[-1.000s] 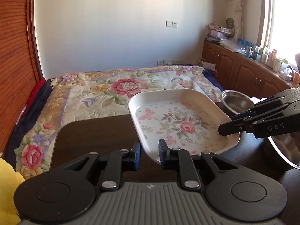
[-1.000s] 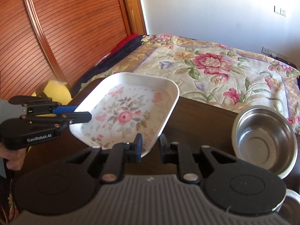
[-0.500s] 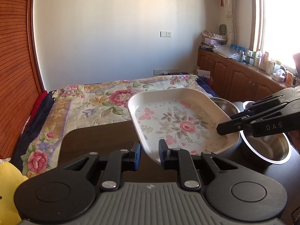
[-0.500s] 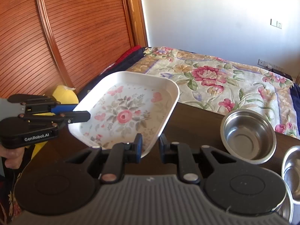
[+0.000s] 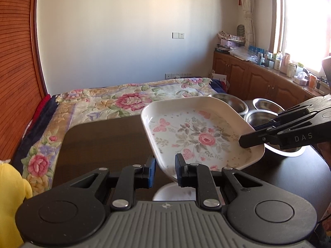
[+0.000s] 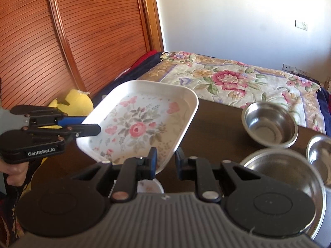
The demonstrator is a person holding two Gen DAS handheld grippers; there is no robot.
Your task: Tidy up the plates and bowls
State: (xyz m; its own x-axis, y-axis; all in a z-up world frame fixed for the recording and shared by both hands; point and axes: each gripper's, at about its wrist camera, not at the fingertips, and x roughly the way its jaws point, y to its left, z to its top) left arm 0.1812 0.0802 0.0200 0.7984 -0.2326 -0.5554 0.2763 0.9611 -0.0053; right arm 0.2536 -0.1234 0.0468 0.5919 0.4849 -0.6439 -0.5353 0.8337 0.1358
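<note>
A white rectangular tray with a pink rose print (image 5: 198, 136) (image 6: 140, 124) hangs tilted above the dark table (image 5: 103, 140), held from two sides. My left gripper (image 5: 164, 169) is shut on its near left rim. My right gripper (image 6: 165, 161) is shut on the opposite rim. Each gripper also shows in the other's view, the right gripper (image 5: 250, 135) and the left gripper (image 6: 91, 125), both clamped on the tray's edge. Three steel bowls (image 6: 269, 124) (image 6: 285, 173) (image 6: 322, 155) stand on the table to the right. A white plate (image 5: 175, 192) (image 6: 149, 186) lies under the tray.
A bed with a floral quilt (image 5: 124, 101) lies beyond the table. A yellow plush toy (image 6: 70, 103) sits at the left by a slatted wooden wardrobe (image 6: 62, 41). Wooden cabinets with bottles (image 5: 269, 76) run under the window. A hand (image 6: 14, 175) grips the left tool.
Both grippers have carried the tray back towards the near side of the table. More steel bowls and the white plate under the tray have come into view.
</note>
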